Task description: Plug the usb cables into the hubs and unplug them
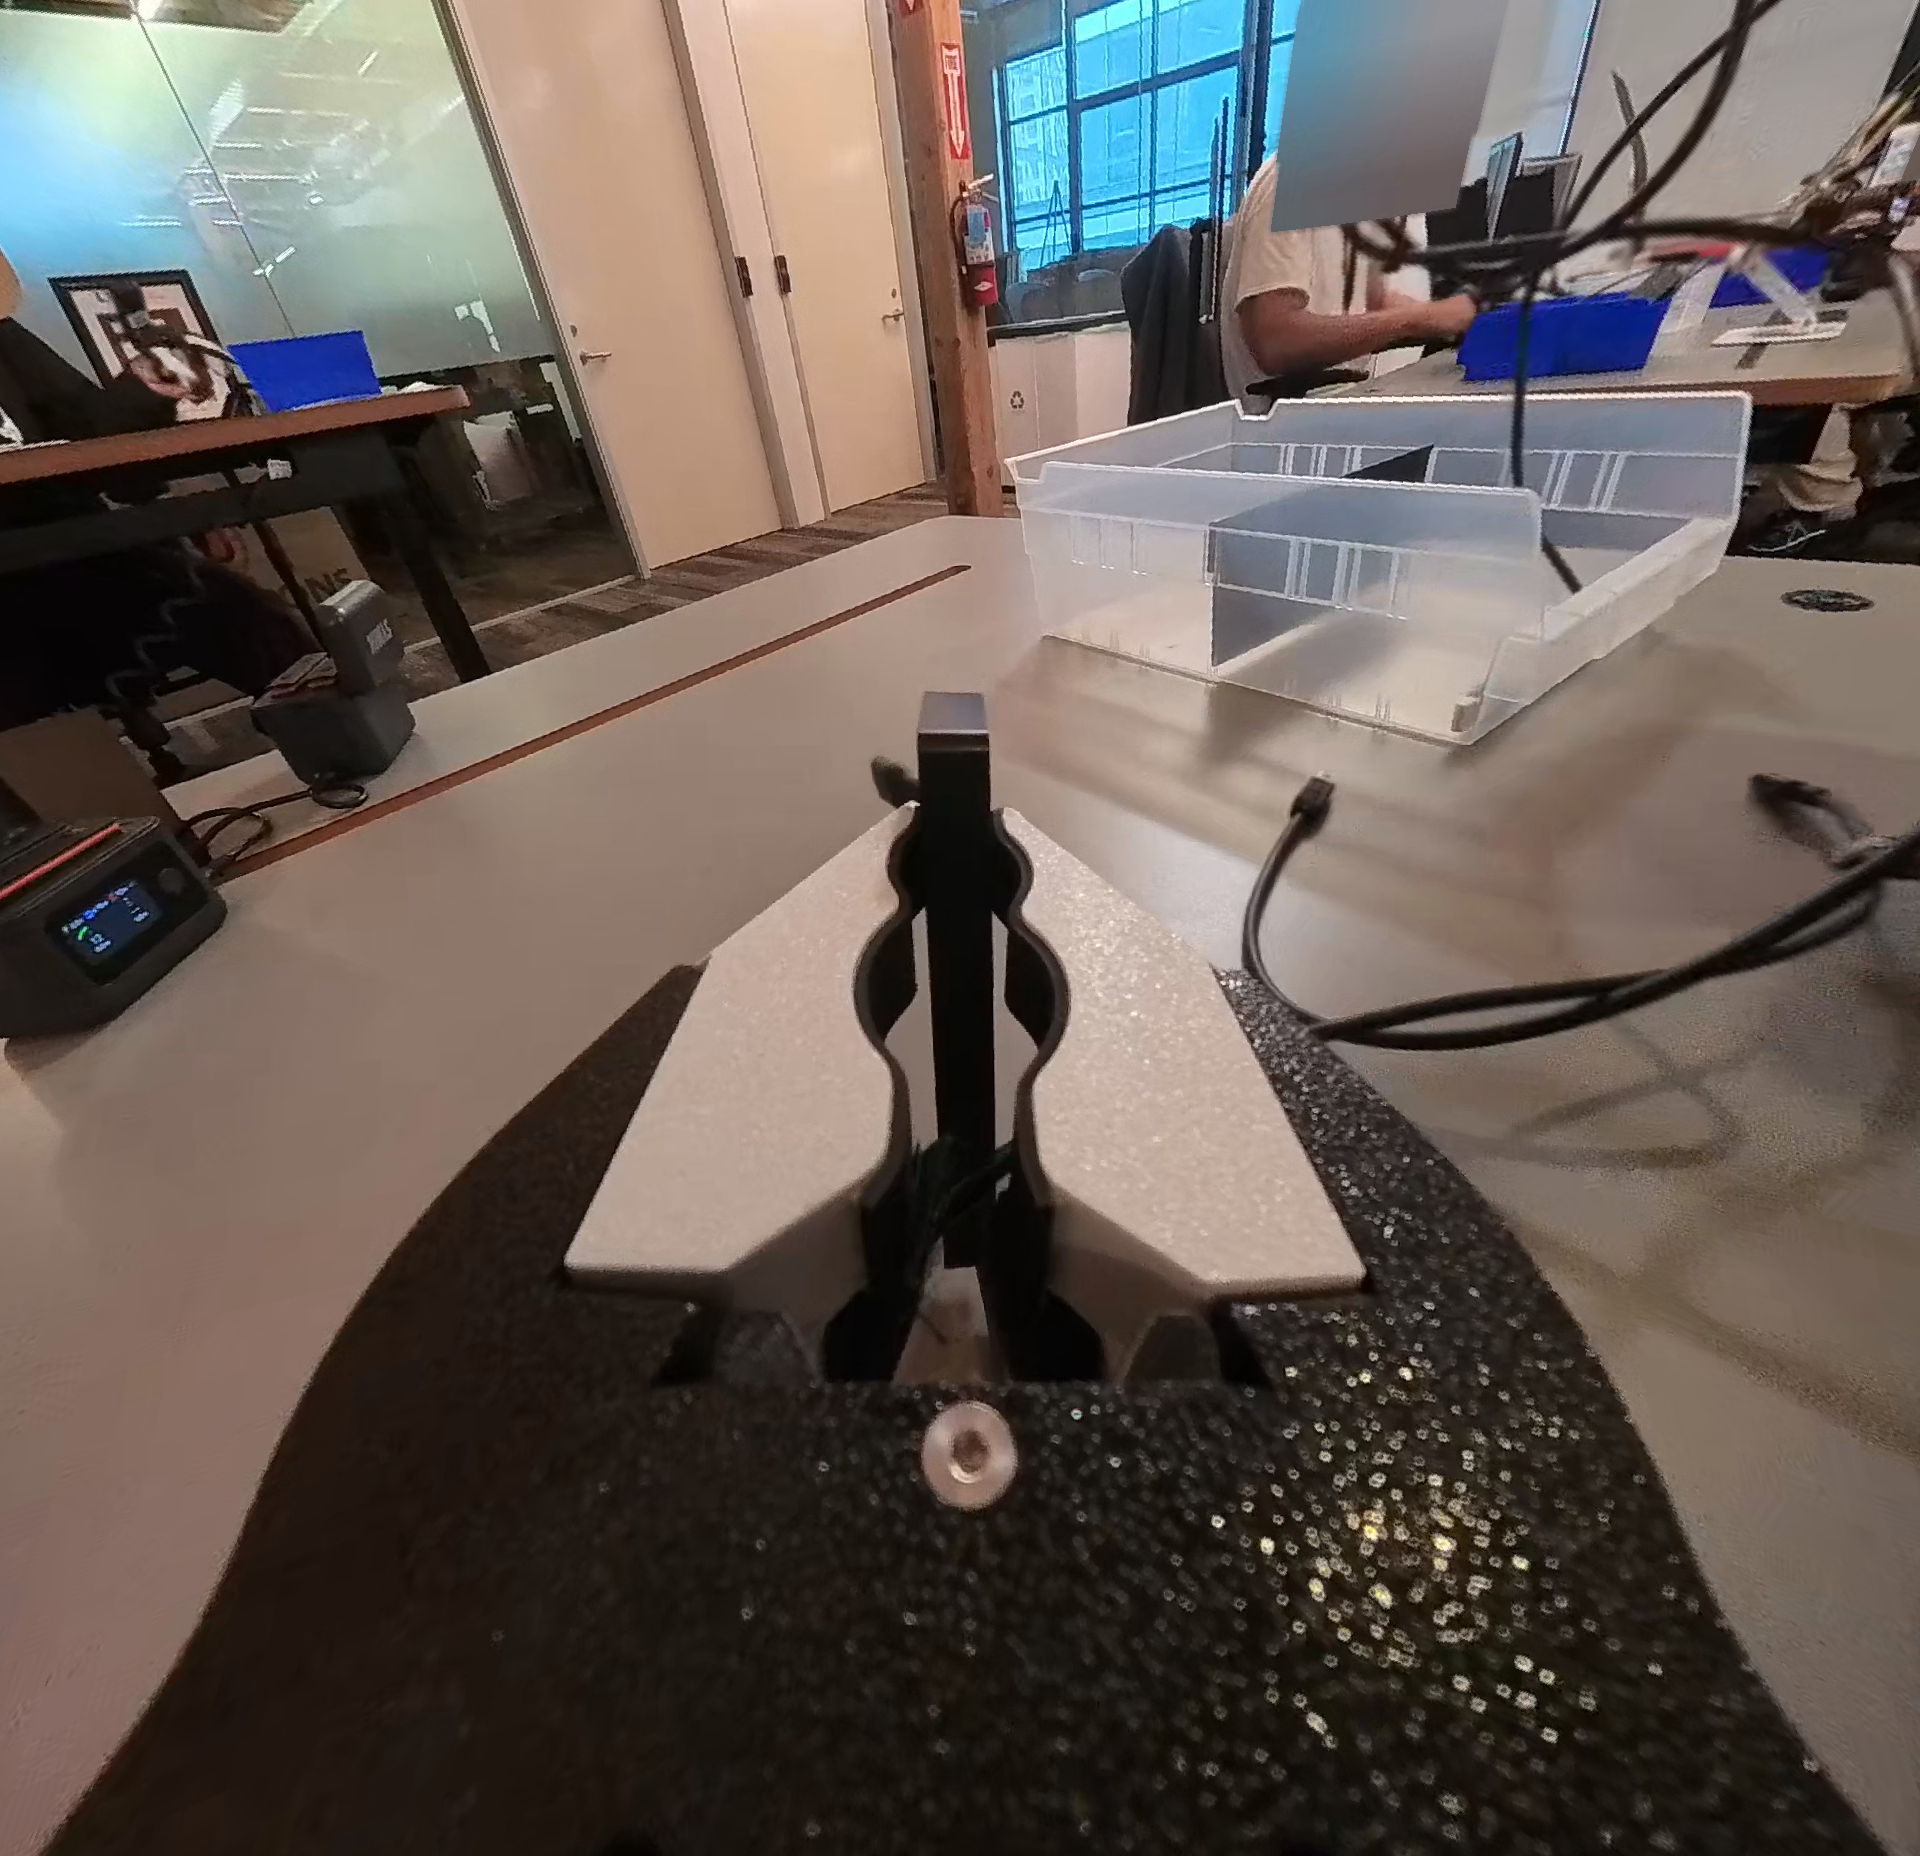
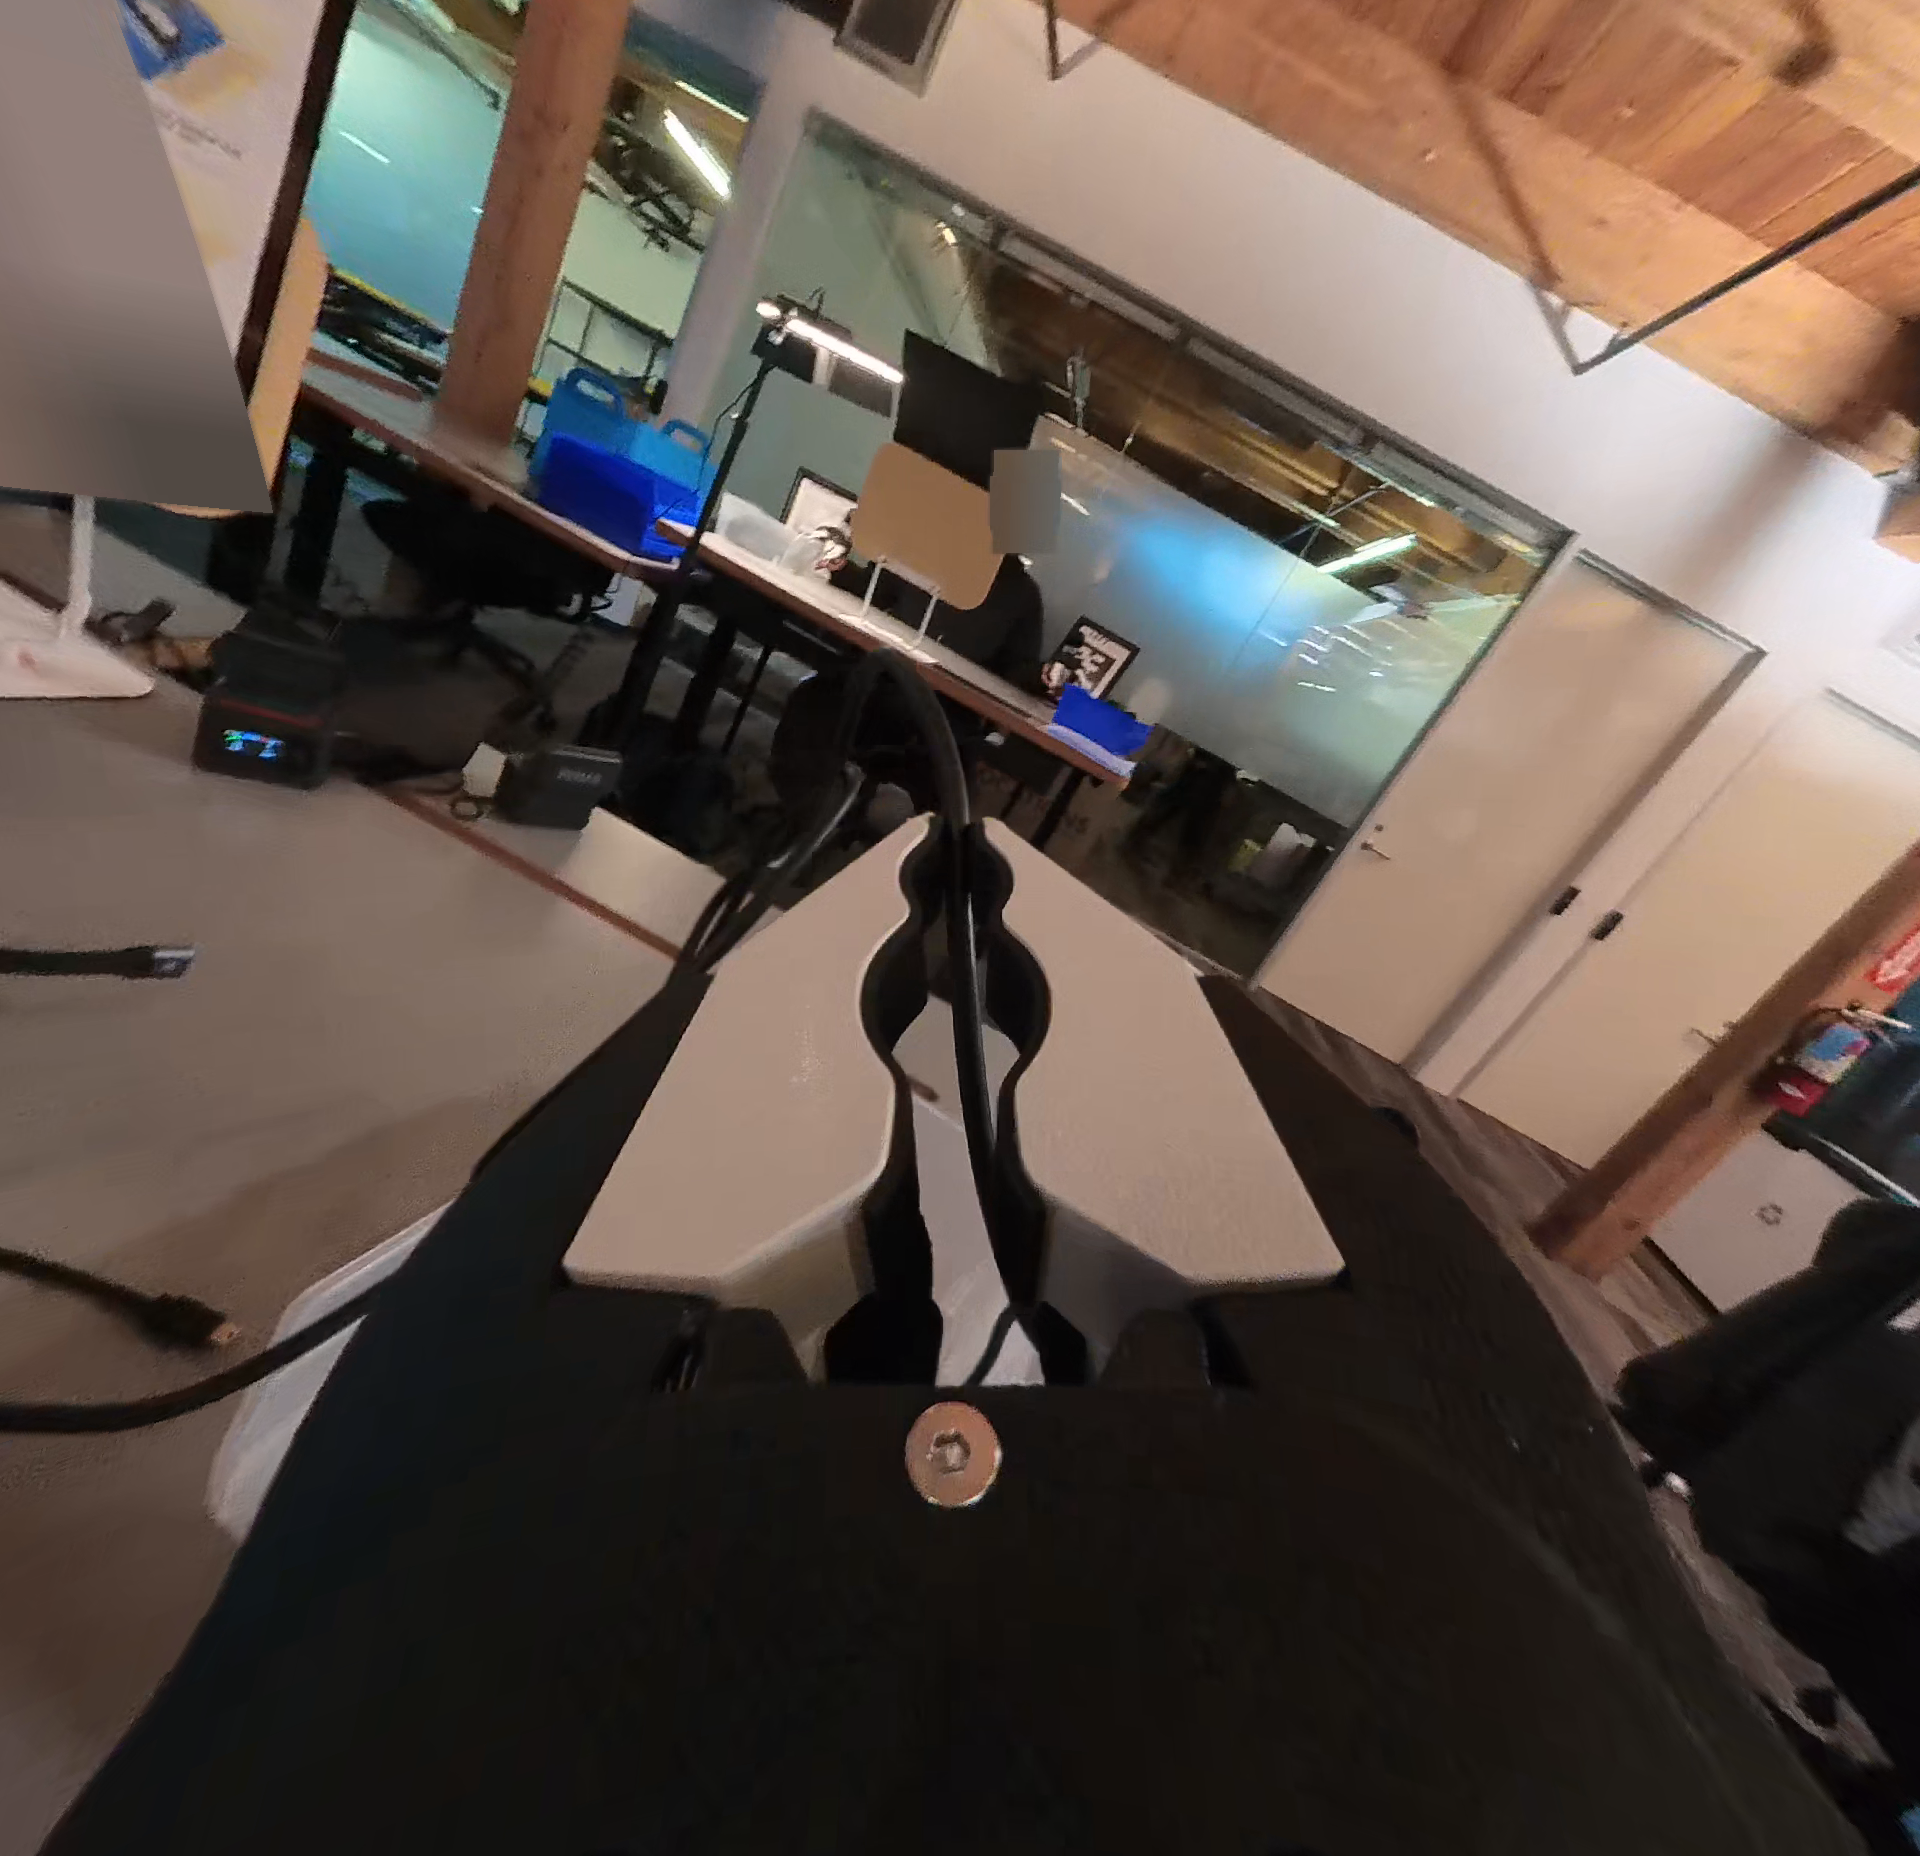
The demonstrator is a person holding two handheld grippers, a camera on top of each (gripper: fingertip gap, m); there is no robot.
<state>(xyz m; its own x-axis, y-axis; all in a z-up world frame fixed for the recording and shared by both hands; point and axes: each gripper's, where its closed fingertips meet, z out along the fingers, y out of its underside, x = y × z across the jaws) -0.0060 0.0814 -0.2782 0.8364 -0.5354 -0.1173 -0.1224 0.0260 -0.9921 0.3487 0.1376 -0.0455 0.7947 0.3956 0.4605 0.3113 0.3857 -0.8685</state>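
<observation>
My left gripper [image 1: 954,830] is shut on a slim black USB hub [image 1: 954,767], held on edge just above the grey table [image 1: 520,975]; the hub's far end sticks out past the fingertips. A loose black USB cable with its plug [image 1: 1315,796] lies on the table to the right, and another plug [image 1: 1792,796] lies farther right. My right gripper [image 2: 954,838] is shut on a black cable [image 2: 940,736] that loops up past the fingertips and runs back between the jaws. It is raised and tilted. Two loose plugs [image 2: 161,959] [image 2: 192,1323] lie on the table at left.
A clear plastic bin [image 1: 1382,549] with dividers stands at the far right of the table. A black power unit with a small screen [image 1: 104,928] sits at the left edge. Grey chargers [image 1: 343,694] sit beyond it. A person [image 1: 1309,289] sits at a desk behind. Cables hang top right. Some 45 cm of space lies between my two pairs of fingers.
</observation>
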